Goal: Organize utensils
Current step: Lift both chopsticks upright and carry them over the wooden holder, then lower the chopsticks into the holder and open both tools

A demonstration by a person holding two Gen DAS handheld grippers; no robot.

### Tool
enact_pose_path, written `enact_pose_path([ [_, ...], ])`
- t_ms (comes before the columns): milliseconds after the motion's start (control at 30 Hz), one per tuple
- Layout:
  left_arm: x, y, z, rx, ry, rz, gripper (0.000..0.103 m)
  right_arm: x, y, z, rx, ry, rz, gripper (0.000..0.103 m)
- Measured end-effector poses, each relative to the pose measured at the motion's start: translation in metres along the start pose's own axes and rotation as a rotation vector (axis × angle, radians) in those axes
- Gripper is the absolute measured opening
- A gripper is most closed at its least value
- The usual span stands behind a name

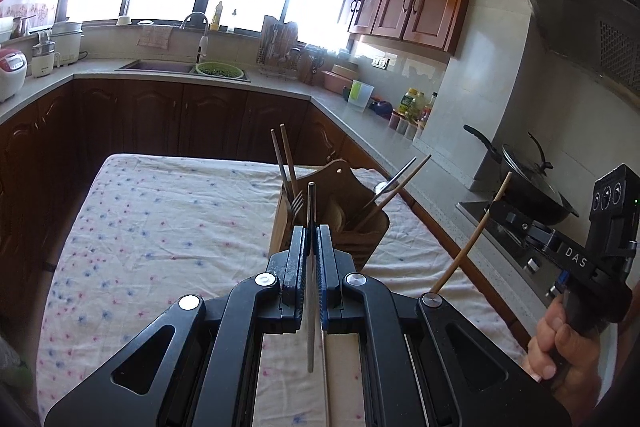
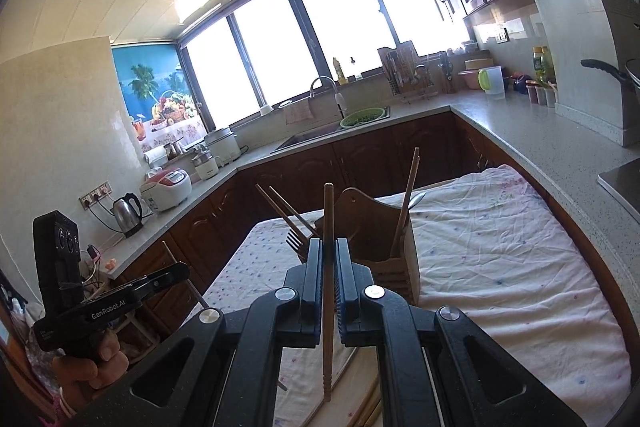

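My left gripper (image 1: pixel 312 233) is shut on a grey metal chopstick (image 1: pixel 311 203) that stands upright between its pads, just in front of the wooden utensil holder (image 1: pixel 368 239). The holder (image 2: pixel 404 267) stands on the cloth-covered table and holds chopsticks, a fork (image 1: pixel 297 205) and a spoon (image 1: pixel 380 188). My right gripper (image 2: pixel 329 247) is shut on a brown wooden chopstick (image 2: pixel 328 211), also upright, close before the holder. In the left wrist view the right gripper (image 1: pixel 496 207) shows at the right with that wooden chopstick (image 1: pixel 476 231) slanting through it. The left gripper (image 2: pixel 184 269) shows at the left of the right wrist view.
A floral cloth (image 1: pixel 160 227) covers the table. A kitchen counter (image 1: pixel 360 123) wraps around behind it with a sink (image 1: pixel 160 67), rice cookers, a kettle (image 2: pixel 127 213), bottles and a wok on the stove (image 1: pixel 528 183). A flat board lies on the cloth under the grippers.
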State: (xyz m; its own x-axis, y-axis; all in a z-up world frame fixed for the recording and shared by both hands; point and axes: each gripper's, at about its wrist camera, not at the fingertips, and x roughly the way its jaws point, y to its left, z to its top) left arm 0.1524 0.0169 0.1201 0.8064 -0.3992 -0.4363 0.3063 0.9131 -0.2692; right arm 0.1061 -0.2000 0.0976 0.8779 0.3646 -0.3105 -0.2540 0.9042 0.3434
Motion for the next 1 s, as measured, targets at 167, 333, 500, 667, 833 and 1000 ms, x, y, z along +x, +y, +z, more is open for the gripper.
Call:
enact_pose_path([
  [167,0.003,-0.007,0.025,0.018,-0.054,0.000,0.004,0.002,-0.004,0.020,-0.008,-0.050,-0.016,0.005],
  [333,0.009,-0.013,0.058,0.022,-0.124,-0.004,0.004,0.008,-0.007,0.048,-0.016,-0.113,-0.039,0.005],
  [500,0.020,-0.021,0.091,0.041,-0.197,0.004,0.004,0.021,-0.014,0.079,-0.025,-0.176,-0.074,0.005],
  [667,0.043,-0.025,0.108,0.042,-0.235,0.026,0.004,0.037,-0.023,0.099,-0.022,-0.219,-0.100,0.005],
  [833,0.078,-0.019,0.097,0.022,-0.219,0.057,0.004,0.061,-0.027,0.095,-0.029,-0.219,-0.122,0.005],
  [1000,0.103,-0.012,0.073,0.031,-0.203,0.079,0.004,0.078,-0.031,0.073,-0.027,-0.210,-0.138,0.005],
])
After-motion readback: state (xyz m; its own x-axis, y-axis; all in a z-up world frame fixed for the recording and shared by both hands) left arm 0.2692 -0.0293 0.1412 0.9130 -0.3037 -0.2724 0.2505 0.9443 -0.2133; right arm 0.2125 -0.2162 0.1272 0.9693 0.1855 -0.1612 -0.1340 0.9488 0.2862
